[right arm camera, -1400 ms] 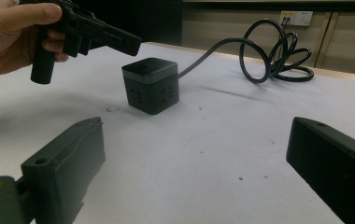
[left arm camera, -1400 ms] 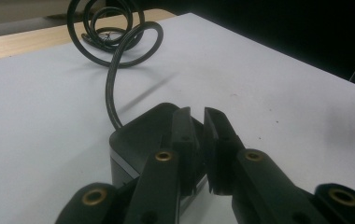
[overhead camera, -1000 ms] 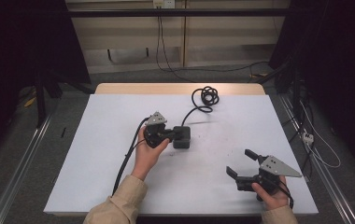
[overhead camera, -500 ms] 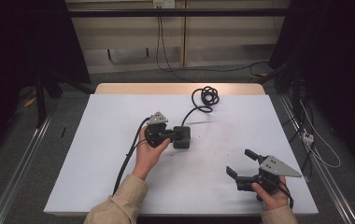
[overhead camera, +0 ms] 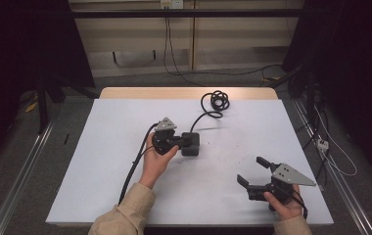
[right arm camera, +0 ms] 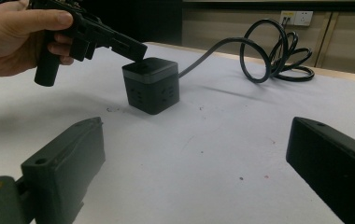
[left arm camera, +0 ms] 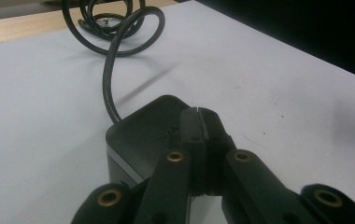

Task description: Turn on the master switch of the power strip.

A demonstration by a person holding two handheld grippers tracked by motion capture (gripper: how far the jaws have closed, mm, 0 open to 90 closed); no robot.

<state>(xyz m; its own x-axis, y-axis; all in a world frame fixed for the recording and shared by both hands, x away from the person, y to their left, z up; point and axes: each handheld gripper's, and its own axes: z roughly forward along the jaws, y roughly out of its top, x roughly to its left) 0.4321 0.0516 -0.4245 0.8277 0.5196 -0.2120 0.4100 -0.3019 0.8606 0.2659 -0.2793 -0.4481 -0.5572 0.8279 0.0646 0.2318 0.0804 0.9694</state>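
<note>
**pixelwatcher:** High view compared with the shot from a second back: I honestly can't spot a difference. Both hands sit where they were, the cube power strip (overhead camera: 191, 143) hasn't budged from the middle of the white counter (overhead camera: 101, 161), and its black cord (overhead camera: 216, 103) is still coiled up near the far edge.

**benchrat:** Same here, nothing moved. What about the jaws though?

**pixelwatcher:** The left gripper (overhead camera: 178, 142) has its jaws pressed flat together, no gap at all. In the left gripper view the tips (left arm camera: 198, 122) lie right on the cube's dark top face (left arm camera: 143, 135), so it's touching it, not grabbing it. Nothing is pinched between them.

**benchrat:** Yeah, the right gripper view backs that up. You can see the left gripper (right arm camera: 136, 51) coming down at a slant from the hand (right arm camera: 12, 37), with its closed tip resting on the near top edge of the cube (right arm camera: 151, 86). Sockets show on the cube's side faces.

**pixelwatcher:** And the right gripper (overhead camera: 253, 172) is well apart from all that, down at the near right part of the counter. Its jaws are spread wide, holding nothing, just bare counter between them. It points toward the cube.

**benchrat:** The cord leaves the cube's far side and runs off to the coil.
</note>
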